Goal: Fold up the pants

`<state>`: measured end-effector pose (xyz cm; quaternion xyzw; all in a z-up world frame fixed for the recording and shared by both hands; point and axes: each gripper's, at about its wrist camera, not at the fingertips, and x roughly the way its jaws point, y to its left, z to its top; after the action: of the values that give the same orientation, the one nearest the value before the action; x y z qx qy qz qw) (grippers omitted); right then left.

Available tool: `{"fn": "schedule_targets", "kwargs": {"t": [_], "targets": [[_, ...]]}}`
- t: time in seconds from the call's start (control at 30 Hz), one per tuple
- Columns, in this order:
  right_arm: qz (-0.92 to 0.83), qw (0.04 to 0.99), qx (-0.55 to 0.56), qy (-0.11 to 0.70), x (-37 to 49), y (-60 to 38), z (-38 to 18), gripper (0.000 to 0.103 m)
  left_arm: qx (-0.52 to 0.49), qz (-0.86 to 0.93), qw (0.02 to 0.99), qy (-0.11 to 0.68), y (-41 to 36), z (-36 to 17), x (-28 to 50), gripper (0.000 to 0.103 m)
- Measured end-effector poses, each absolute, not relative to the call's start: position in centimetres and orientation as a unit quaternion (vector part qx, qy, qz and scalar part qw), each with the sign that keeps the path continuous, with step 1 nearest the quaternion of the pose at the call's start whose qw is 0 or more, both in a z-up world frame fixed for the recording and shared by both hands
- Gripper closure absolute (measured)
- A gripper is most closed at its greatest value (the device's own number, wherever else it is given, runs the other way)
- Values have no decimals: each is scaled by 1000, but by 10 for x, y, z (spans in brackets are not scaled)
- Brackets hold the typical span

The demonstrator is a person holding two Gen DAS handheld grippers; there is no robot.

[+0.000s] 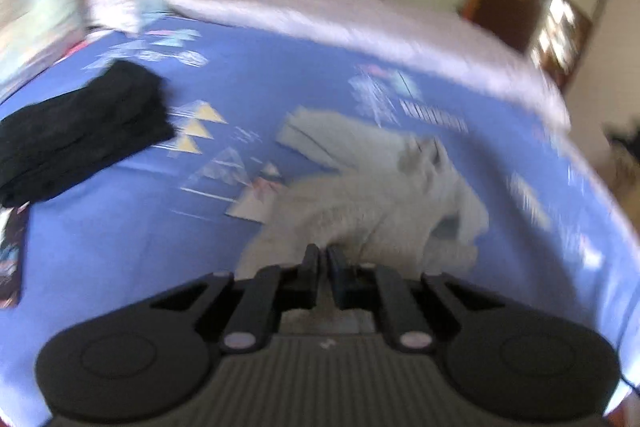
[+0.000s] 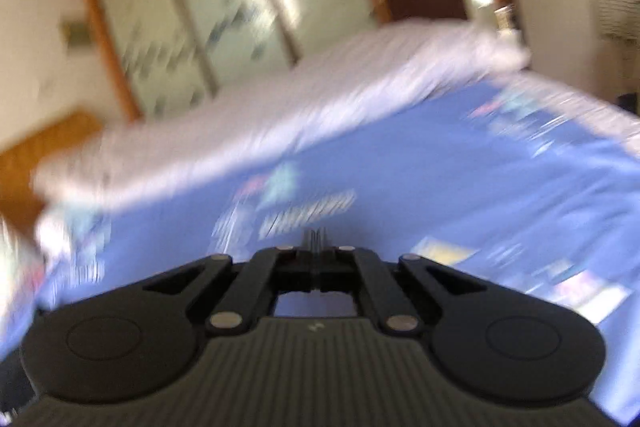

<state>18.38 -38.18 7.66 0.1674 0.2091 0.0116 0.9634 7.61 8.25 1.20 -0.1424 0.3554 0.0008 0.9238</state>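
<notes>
Pants (image 1: pixel 376 187): one grey pair; one black garment (image 1: pixel 80 131).

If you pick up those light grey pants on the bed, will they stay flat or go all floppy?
Probably floppy: the grey pants already lie crumpled in soft folds on the blue bedsheet. They look like thin cloth, so likely light, and would droop from wherever they're pinched.

Left tongs (image 1: pixel 323 255) angled downward, fingers nearly together; right tongs (image 2: pixel 316 239) closed, empty, pointing shallower.
</notes>
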Motion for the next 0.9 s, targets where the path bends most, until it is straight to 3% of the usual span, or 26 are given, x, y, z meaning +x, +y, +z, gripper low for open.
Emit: {"fn": "schedule_targets", "kwargs": {"t": [0.13, 0.27, 0.33, 0.4, 0.43, 0.47, 0.53, 0.57, 0.6, 0.63, 0.9], "targets": [[37, 945, 215, 246, 170, -413, 78, 93, -188, 74, 921, 333, 130, 29, 54, 100], [56, 934, 178, 305, 182, -365, 33, 63, -223, 134, 897, 358, 157, 19, 45, 99], [74, 920, 171, 344, 198, -332, 6, 62, -225, 142, 889, 372, 157, 16, 42, 98], [83, 907, 160, 380, 212, -299, -24, 60, -207, 126, 893, 379, 150, 13, 43, 81], [84, 903, 155, 391, 220, -288, -32, 57, -199, 116, 894, 385, 145, 12, 47, 49], [83, 899, 152, 402, 229, -278, -38, 51, -194, 110, 895, 386, 140, 11, 50, 31], [79, 891, 145, 422, 245, -258, -51, 51, -176, 103, 900, 384, 133, 7, 53, 36], [81, 887, 138, 433, 251, -251, -56, 59, -163, 101, 899, 393, 129, 1, 62, 50], [81, 886, 120, 441, 255, -242, -60, 94, -162, 92, 896, 404, 127, -4, 68, 65], [78, 887, 103, 444, 258, -237, -60, 93, -171, 78, 888, 419, 128, -11, 75, 98], [118, 940, 212, 241, 152, -341, 61, 95, -238, 38, 868, 434, 134, -29, 59, 101]]}}
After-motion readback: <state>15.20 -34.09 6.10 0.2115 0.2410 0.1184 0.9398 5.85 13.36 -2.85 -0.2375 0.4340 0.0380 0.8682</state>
